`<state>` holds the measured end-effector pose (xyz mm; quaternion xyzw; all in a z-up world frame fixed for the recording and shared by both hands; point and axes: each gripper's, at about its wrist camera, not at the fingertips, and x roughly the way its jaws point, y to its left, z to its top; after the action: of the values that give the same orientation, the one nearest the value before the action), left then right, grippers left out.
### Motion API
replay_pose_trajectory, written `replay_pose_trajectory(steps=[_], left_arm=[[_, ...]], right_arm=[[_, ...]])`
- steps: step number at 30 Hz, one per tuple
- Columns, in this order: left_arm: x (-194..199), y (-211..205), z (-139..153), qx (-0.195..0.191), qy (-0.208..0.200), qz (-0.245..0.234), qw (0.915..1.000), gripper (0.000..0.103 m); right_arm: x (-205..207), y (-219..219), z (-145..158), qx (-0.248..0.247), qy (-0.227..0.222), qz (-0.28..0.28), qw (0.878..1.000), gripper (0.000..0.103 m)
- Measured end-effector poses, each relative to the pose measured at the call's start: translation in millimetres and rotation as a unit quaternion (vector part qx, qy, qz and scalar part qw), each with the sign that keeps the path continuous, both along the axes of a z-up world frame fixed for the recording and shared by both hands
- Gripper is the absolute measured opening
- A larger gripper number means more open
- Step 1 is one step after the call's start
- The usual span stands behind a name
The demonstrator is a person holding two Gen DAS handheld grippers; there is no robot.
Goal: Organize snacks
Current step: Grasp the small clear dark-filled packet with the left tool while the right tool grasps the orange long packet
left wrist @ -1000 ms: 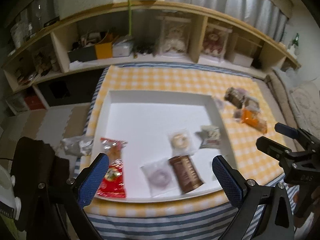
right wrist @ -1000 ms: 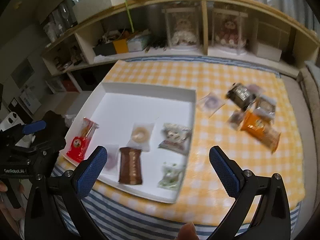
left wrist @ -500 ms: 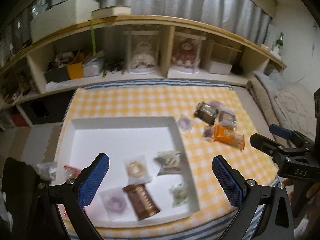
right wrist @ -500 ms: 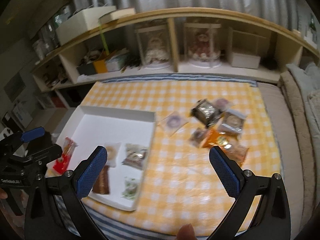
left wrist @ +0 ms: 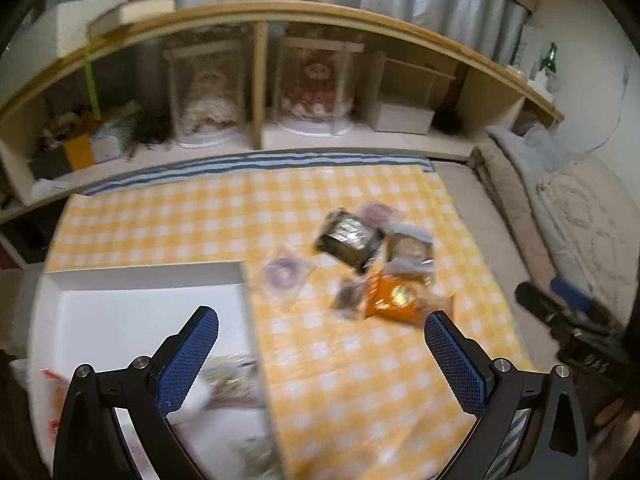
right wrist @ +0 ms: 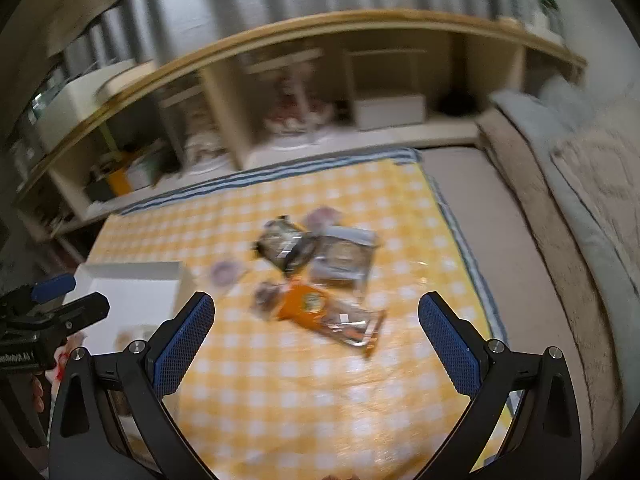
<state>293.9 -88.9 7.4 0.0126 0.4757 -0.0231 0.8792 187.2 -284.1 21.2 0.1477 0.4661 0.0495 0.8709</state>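
A pile of loose snacks lies on the yellow checked cloth (left wrist: 360, 360): an orange packet (left wrist: 394, 298) (right wrist: 316, 308), a dark packet (left wrist: 350, 238) (right wrist: 284, 244), a grey-white packet (right wrist: 344, 258) and a purple donut pack (left wrist: 284, 274) (right wrist: 226, 272). A white tray (left wrist: 120, 316) (right wrist: 132, 284) at the left holds several snacks, blurred. My left gripper (left wrist: 320, 364) is open and empty, above the tray's right edge. My right gripper (right wrist: 316, 348) is open and empty, just short of the orange packet.
A wooden shelf unit (left wrist: 264, 80) with dolls in clear cases and boxes stands behind the table. A beige mattress and bedding (right wrist: 560, 240) lie to the right. The right gripper shows at the right of the left wrist view (left wrist: 572, 320).
Both grippers have swung to the right, away from the tray and toward the snack pile. Both stay open and empty. The current frames are motion-blurred.
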Motion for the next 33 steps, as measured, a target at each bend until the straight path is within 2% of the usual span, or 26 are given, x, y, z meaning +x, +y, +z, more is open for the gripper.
replay_pose_trajectory(steps=[3,7,11,14,16,19,22,25,27,29,33], left_arm=[[27.7,-10.7,-22.3,-0.023,0.007,-0.018,0.9996,0.103],[63.2,-22.0,-55.2,-0.028,0.040,-0.051,0.9975,0.103],[91.0,-33.1,-85.3,-0.002,0.064,-0.094,0.9935,0.103],[108.9,-36.2,-106.7,0.023,0.078,-0.112,0.9904,0.103],[118.2,-38.6,-120.0,0.035,0.088,-0.122,0.9880,0.103],[133.7,-37.4,-134.4,0.037,0.098,-0.132,0.9857,0.103],[145.3,-32.9,-145.2,0.021,0.117,-0.131,0.9843,0.103],[153.4,-25.6,-150.1,0.003,0.126,-0.125,0.9841,0.092],[161.6,-22.0,-156.8,-0.006,0.133,-0.121,0.9837,0.078],[159.2,-19.5,-158.2,-0.009,0.138,-0.121,0.9830,0.070],[158.8,-26.3,-169.6,0.022,0.153,-0.148,0.9768,0.056]], right_arm=[[8.1,-21.4,-25.3,-0.001,0.016,-0.036,0.999,0.103],[18.2,-42.3,-55.0,0.004,0.020,-0.073,0.997,0.103],[33.2,-47.6,-86.3,0.000,0.048,-0.069,0.996,0.103],[45.7,-48.3,-115.9,0.003,0.092,-0.064,0.994,0.103],[50.6,-46.6,-127.7,-0.001,0.096,-0.061,0.993,0.102],[56.7,-43.5,-139.5,-0.008,0.101,-0.052,0.994,0.098],[56.5,-36.9,-152.4,-0.010,0.127,-0.028,0.992,0.096],[49.1,-25.8,-157.3,-0.026,0.147,0.012,0.989,0.095],[43.5,-21.4,-154.7,-0.027,0.151,0.031,0.988,0.095],[36.1,-15.2,-153.2,-0.025,0.164,0.055,0.985,0.095],[20.4,2.7,-153.4,-0.035,0.181,0.124,0.975,0.089]])
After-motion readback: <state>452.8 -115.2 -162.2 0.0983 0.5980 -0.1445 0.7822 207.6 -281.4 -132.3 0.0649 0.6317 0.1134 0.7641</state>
